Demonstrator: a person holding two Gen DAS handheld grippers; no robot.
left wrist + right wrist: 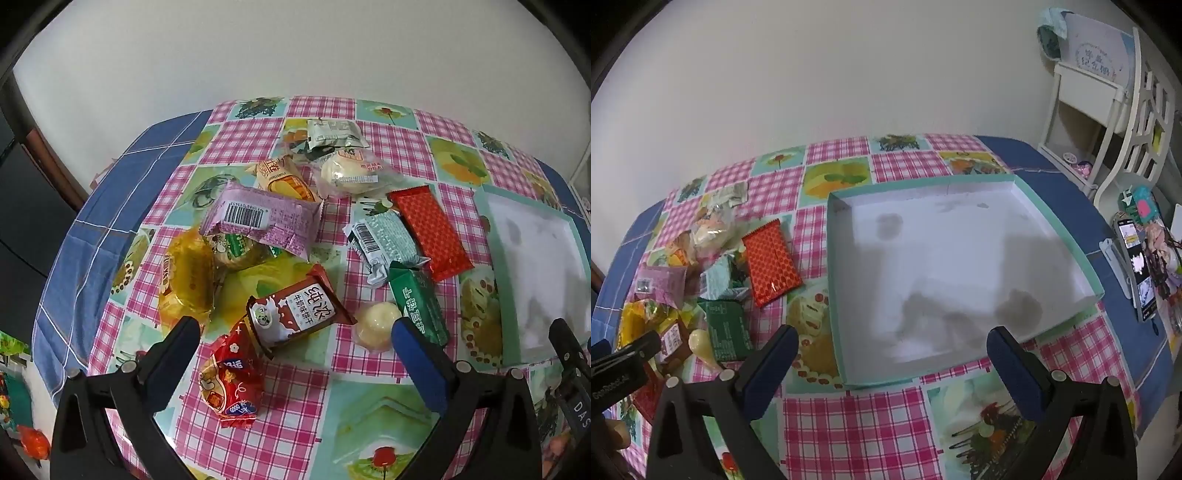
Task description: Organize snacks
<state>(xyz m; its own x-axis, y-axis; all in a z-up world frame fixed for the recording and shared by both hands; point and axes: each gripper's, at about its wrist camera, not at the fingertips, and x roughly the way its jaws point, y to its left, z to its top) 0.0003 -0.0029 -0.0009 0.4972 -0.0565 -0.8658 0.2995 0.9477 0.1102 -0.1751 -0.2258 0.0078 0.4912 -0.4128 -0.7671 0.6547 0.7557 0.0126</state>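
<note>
So both grippers hang over a table with a pink checked tablecloth (295, 424), and both have their jaws wide apart with nothing between them. The left gripper (295, 354) sits above the snack pile: a brown milk-biscuit pack (299, 314) and a red foil candy pack (231, 384) lie right between its fingers, and a small pale jelly cup (376, 325) sits just beside the blue pad of one finger (417, 362), partly covered by it. A purple wrapper (262, 218) lies on top of a green-labelled round snack, so I can't read most of that one. A yellow pack (186, 284) has glare all over it.

The right gripper (892, 358) hovers at the near edge of a shallow teal-rimmed white box (833, 258), which holds only greyish stains. The orange-red wafer pack (770, 262) lies just left of the box, not touching. The green pack (727, 328) is half hidden behind the left gripper's tip. A phone (1136, 266) at the far right is blurry.
</note>
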